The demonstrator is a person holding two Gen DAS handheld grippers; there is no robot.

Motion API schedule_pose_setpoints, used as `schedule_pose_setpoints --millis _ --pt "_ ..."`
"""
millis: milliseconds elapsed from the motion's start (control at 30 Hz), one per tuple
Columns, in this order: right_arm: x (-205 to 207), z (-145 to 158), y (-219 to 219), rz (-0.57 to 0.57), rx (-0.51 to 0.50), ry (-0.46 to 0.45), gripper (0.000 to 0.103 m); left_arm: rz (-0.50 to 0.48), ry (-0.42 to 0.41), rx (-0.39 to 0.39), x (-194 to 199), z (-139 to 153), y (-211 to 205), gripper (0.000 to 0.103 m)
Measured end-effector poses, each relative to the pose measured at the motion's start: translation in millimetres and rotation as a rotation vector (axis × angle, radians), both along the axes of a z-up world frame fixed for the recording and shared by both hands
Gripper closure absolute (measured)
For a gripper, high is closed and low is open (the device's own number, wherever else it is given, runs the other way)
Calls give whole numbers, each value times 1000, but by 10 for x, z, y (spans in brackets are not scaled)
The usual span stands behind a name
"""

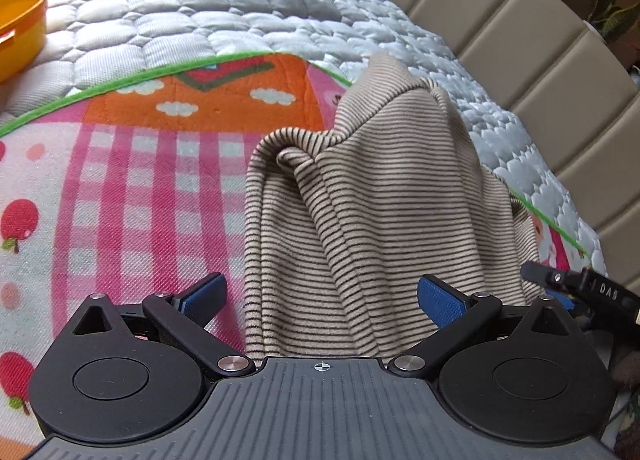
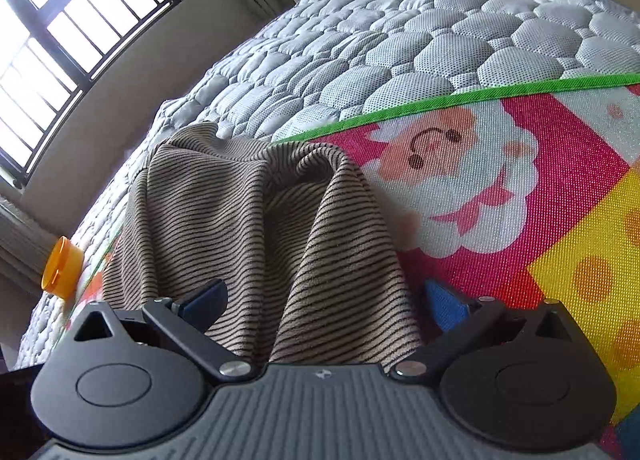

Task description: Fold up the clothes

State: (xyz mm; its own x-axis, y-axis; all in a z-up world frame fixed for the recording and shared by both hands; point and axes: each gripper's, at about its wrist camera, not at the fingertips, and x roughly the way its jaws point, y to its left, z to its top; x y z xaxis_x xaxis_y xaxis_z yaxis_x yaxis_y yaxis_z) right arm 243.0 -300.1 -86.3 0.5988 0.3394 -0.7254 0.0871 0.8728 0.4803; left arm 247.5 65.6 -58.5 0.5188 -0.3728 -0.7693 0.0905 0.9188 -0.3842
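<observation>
A striped top (image 1: 372,203) lies bunched up on a bright mat (image 1: 132,163) with a green edge. The mat lies on a grey quilted bed (image 1: 224,15). A tan padded headboard (image 1: 520,39) is on the far right. A barred window (image 2: 52,31) lets light in. Both claws, left (image 1: 322,300) and right (image 2: 324,304), are spread wide with cloth between the fingers, not pinched. A yellow tub (image 1: 20,27) sits far left.

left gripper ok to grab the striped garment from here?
Probably yes. The left gripper is open with the striped garment bunched right between its fingers; nothing blocks it.
</observation>
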Motion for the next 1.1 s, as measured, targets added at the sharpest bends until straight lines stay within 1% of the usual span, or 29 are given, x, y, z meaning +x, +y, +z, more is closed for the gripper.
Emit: schedule_pose_setpoints --millis 33,100,200,233,267,300,333,367,400,433,467,500,567,633,667,767,833,867,900,933,967,1000,1033,1067,1100 --pt "24 5 5 38 -4 14 0 -27 -8 16 -17 -19 -15 0" --pt "45 10 51 98 -44 12 0 -71 -18 57 -49 -34 -71 0" --pt "-29 5 206 129 -144 -38 0 -70 -7 112 -43 -36 -171 0" --pt "-63 9 279 135 -198 -57 8 -69 -6 124 -52 -28 -190 0" --pt "-108 22 346 145 -244 -72 13 -67 -8 131 -71 -12 -196 0" --pt "-155 38 410 156 -287 -86 22 -66 -10 137 -90 3 -203 0" --pt "-184 65 442 167 -292 -94 36 -64 -12 144 -109 19 -210 1" --pt "-189 96 456 174 -278 -89 43 -62 -14 150 -128 34 -217 9" --pt "-191 127 460 183 -262 -75 57 -61 -17 157 -148 50 -224 15" --pt "-194 151 473 188 -250 -55 71 -59 -19 164 -167 65 -230 28" --pt "-199 174 489 193 -238 -34 74 -57 -21 170 -186 81 -237 40" --pt "-230 192 510 200 -243 -13 76 -56 -23 177 -205 96 -244 46" --pt "-333 232 555 222 -266 26 79 -54 9 170 -280 122 -258 61" --pt "-513 268 581 249 -292 70 83 -69 50 167 -447 133 -285 70" --pt "-631 273 577 259 -301 99 84 -76 71 166 -531 139 -298 72" --pt "-1074 275 548 301 -323 172 84 -98 133 162 -781 157 -339 72" --pt "-1337 304 540 315 -345 198 82 -143 181 153 -1040 169 -353 72" --pt "-1446 348 538 316 -370 184 81 -171 200 151 -1175 178 -359 71" --pt "-1549 400 536 315 -399 163 78 -188 196 149 -1287 218 -344 69" --pt "-1647 474 539 308 -424 115 75 -194 175 146 -1386 282 -314 65" --pt "-1718 555 535 295 -429 65 75 -201 155 144 -1485 347 -283 65" --pt "-1741 616 506 257 -395 34 71 -207 134 141 -1583 411 -252 61" --pt "-1751 671 470 213 -350 8 65 -205 108 111 -1659 489 -197 49" --pt "-1762 726 434 169 -305 -18 63 -196 77 58 -1716 579 -123 37" --pt "-1753 744 388 118 -250 -32 60 -184 61 4 -1755 641 -73 34"
